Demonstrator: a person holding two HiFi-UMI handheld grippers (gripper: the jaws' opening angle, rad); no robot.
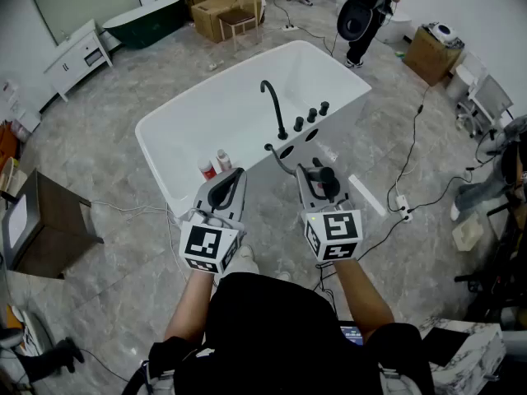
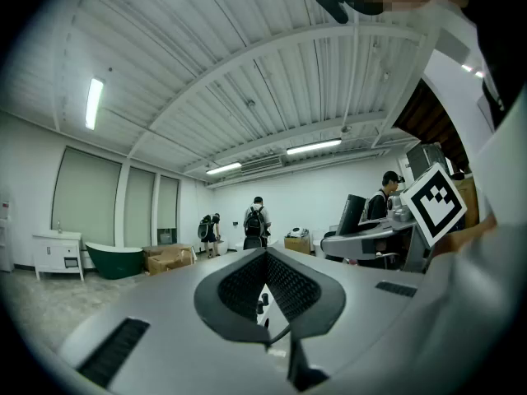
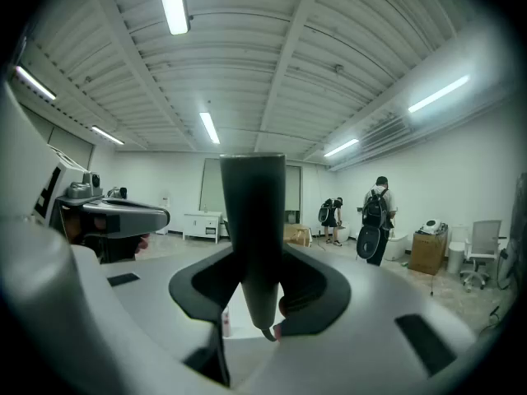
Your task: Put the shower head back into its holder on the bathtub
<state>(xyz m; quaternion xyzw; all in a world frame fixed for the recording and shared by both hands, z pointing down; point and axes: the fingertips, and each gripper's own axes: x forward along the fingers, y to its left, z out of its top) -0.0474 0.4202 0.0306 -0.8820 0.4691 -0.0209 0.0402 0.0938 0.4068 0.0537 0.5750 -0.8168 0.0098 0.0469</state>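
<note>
The white bathtub (image 1: pixel 153 132) stood on the grey floor directly ahead of the person. On its near rim rose a black curved faucet (image 1: pixel 271 99), with 3 black knobs (image 1: pixel 311 115) in a row beside it and 2 openings (image 1: pixel 298 143) in the rim nearer the person.

The right gripper (image 1: pixel 318 176) (image 3: pixel 258 290) hung just short of that rim. Its jaws were spread wide and clamped on the black shower head (image 1: pixel 327 178) (image 3: pixel 253 220), which stood upright between them. A dark hose (image 1: pixel 280 161) curved from the rim of the bathtub toward it.

The left gripper (image 1: pixel 238 174) (image 2: pixel 264 254) hovered near the same side of the bathtub, its jaw tips together with nothing between them.

2 small bottles (image 1: pixel 215 165) stood inside the bathtub, at the near corner. Beyond the bathtub's far end were cardboard boxes (image 1: pixel 222 6), a dark green tub (image 1: pixel 153 18) and a standing person with a backpack (image 1: pixel 363 10).
</note>
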